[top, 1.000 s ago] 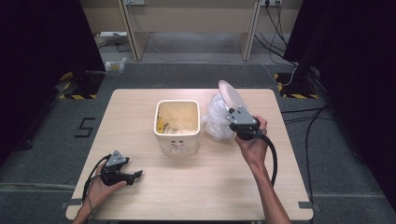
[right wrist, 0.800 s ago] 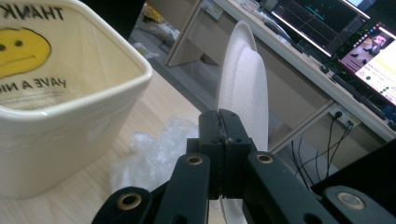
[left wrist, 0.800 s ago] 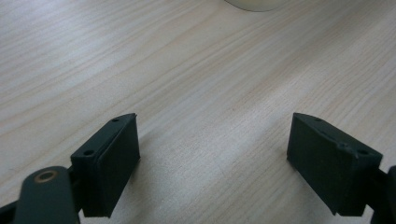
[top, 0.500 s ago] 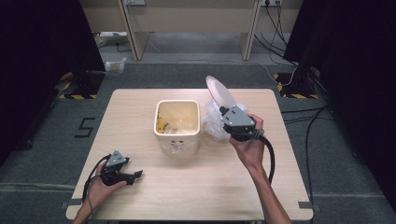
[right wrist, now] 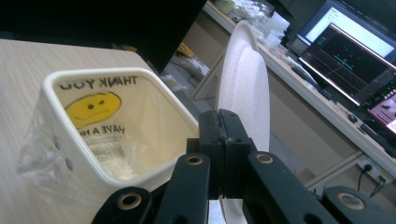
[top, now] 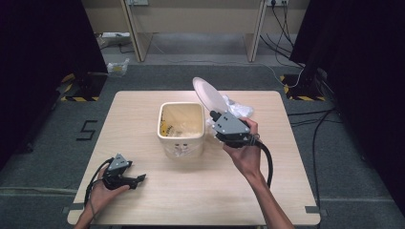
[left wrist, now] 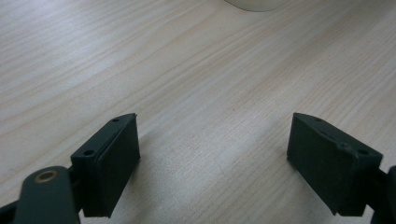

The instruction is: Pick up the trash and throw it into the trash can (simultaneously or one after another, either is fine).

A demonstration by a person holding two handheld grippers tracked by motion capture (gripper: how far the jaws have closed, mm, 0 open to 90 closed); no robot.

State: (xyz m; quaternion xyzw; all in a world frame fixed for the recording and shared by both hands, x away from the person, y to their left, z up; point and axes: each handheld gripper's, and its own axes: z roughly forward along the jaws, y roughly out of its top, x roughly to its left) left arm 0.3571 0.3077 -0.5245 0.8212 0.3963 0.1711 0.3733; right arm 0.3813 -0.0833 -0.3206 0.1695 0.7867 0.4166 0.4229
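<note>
The left gripper [top: 125,177] is laid on the table [top: 286,191] near the front left corner, held by the left hand [top: 102,188]. Its jaws are spread wide, and in the left gripper view only bare wood grain is seen between the two black pads [left wrist: 112,168].

Towards the middle of the table, a cream square bin [top: 181,128] is placed upright. It is lined with a clear plastic bag [right wrist: 107,121] printed with a yellow smiley face and the words "THANK YOU".

Just beside the bin's right side, the right gripper [top: 224,125] is held above the table by the right hand [top: 246,155]. Its jaws are clamped on the rim of a white disposable plate [top: 208,94], which is tilted steeply on edge over the bin's far right corner. In the right gripper view the plate [right wrist: 243,93] is seen rising from between the pressed-together pads.

Beyond the plate, near the far right part of the table, crumpled clear plastic [top: 237,109] is lying on the surface.
</note>
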